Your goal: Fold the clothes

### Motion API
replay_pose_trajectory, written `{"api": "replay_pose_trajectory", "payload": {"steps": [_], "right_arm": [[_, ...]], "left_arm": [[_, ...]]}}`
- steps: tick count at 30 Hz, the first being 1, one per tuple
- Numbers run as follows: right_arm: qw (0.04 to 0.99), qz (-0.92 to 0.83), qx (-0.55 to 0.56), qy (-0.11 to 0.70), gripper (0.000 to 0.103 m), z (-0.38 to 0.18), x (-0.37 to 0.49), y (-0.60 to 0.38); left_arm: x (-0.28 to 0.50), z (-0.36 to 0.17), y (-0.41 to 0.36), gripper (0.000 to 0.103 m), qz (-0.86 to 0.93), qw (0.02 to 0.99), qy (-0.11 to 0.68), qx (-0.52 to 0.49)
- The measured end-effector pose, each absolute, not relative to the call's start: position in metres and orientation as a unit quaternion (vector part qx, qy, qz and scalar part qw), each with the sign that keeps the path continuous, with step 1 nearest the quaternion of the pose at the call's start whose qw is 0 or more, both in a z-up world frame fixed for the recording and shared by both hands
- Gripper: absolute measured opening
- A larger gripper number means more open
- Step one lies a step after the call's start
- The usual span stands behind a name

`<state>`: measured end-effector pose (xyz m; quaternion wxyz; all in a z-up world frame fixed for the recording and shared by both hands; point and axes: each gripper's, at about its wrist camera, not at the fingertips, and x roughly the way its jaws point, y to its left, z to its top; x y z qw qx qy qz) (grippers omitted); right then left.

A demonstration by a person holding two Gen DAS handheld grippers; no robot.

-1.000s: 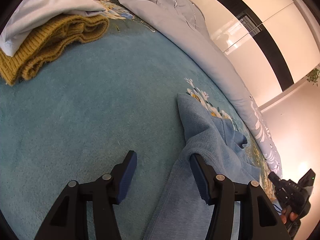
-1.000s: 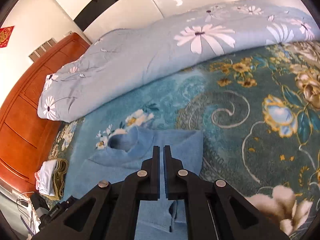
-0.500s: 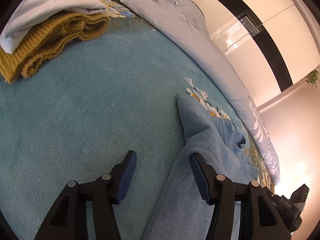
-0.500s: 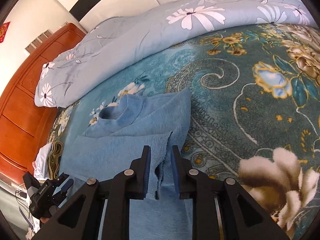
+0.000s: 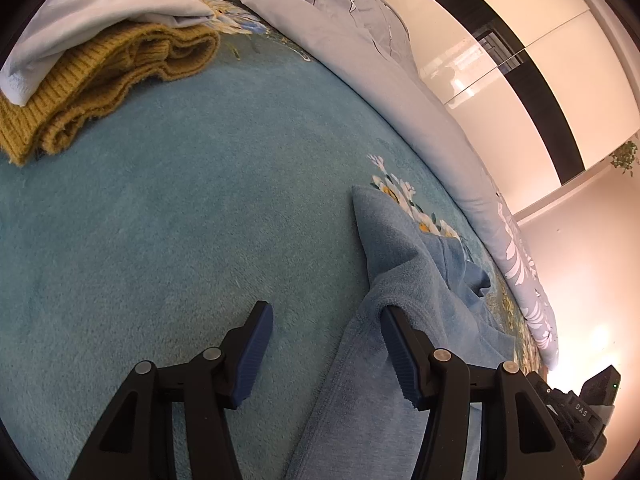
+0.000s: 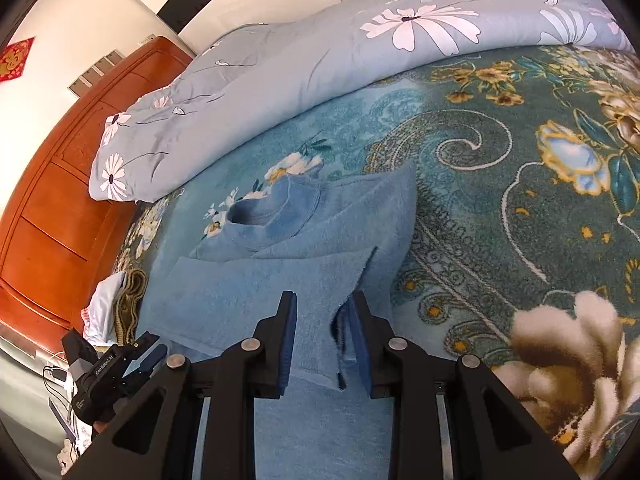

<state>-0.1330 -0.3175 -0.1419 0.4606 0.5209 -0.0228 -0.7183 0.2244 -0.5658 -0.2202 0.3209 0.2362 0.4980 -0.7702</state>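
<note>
A light blue sweater (image 6: 304,248) lies on the patterned teal bed cover, collar toward the duvet, a sleeve folded across its body. My right gripper (image 6: 322,320) is open just above the folded sleeve's cuff; the cuff edge rests against the right finger, with nothing clamped. In the left wrist view the sweater (image 5: 408,280) lies at right. My left gripper (image 5: 326,332) is open and empty over the sweater's left edge, its right finger over the fabric and its left finger over the bare cover.
A folded mustard knit (image 5: 100,76) with a white garment (image 5: 92,12) on top sits at the far left. A rolled floral duvet (image 6: 320,64) lies along the far side. A wooden headboard (image 6: 60,200) stands at left. The bed cover (image 6: 520,184) spreads to the right.
My right gripper has opened from shut and released the sleeve, which now lies folded across the sweater's body. The left gripper has stayed open and in place.
</note>
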Motion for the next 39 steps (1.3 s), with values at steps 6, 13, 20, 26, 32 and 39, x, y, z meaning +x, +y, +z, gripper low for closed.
{"api": "replay_pose_trajectory", "payload": {"steps": [6,13,20,26,32,39], "right_arm": [[0.444,-0.732,0.516,-0.004,0.030,-0.142,-0.155,-0.337],[0.435,-0.727,0.531,0.033,0.030,-0.164,-0.170,-0.354],[0.465,-0.701,0.541,0.004,0.030,-0.166,-0.155,-0.329],[0.469,-0.699,0.539,-0.011,0.030,-0.165,-0.148,-0.347],[0.482,-0.704,0.518,0.063,0.003,-0.155,-0.123,-0.371],[0.462,-0.763,0.445,0.083,0.002,-0.114,-0.137,-0.364]], "left_arm": [[0.219,-0.219,-0.566,0.061,-0.771,0.322,0.496,0.237],[0.218,-0.219,-0.562,0.063,-0.773,0.322,0.491,0.241],[0.219,-0.220,-0.561,0.063,-0.773,0.324,0.489,0.242],[0.221,-0.220,-0.561,0.063,-0.773,0.322,0.492,0.240],[0.218,-0.219,-0.562,0.063,-0.773,0.325,0.489,0.242],[0.217,-0.219,-0.563,0.063,-0.773,0.324,0.489,0.242]]}}
